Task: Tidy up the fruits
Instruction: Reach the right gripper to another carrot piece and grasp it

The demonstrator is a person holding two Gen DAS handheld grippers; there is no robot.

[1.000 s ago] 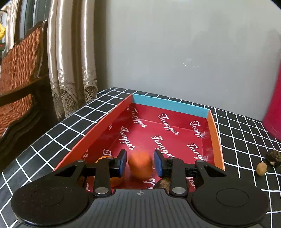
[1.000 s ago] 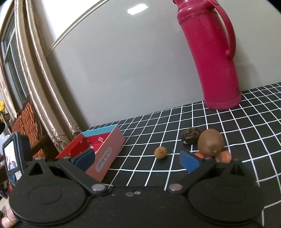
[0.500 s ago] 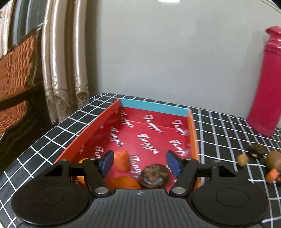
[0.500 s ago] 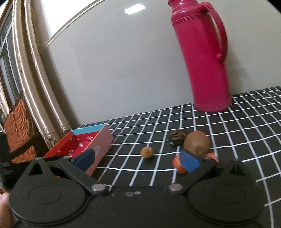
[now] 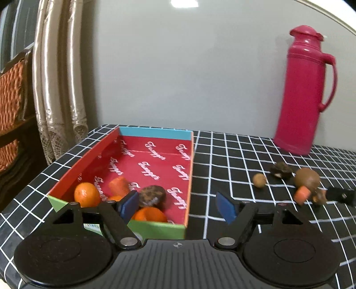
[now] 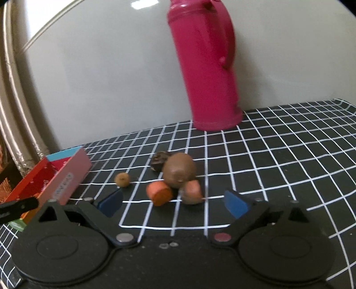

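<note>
Pink flask (image 6: pixel 207 66) behind loose fruit (image 6: pixel 179 170)

Plain pale wall (image 5: pixel 178 73) behind tabletop (image 5: pixel 233 160) in black, white-gridded cloth. Beige lace-hemmed curtain (image 5: pixel 60 89) at left. Woven-back wooden chair (image 5: pixel 11 106) beside it. Ceiling light glare (image 5: pixel 184 3) on wall.

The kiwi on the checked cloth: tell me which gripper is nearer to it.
Right. The right gripper faces the kiwi just ahead, jaws closing, nothing between them; the left gripper sits by the box, kiwi off to its right.
</note>
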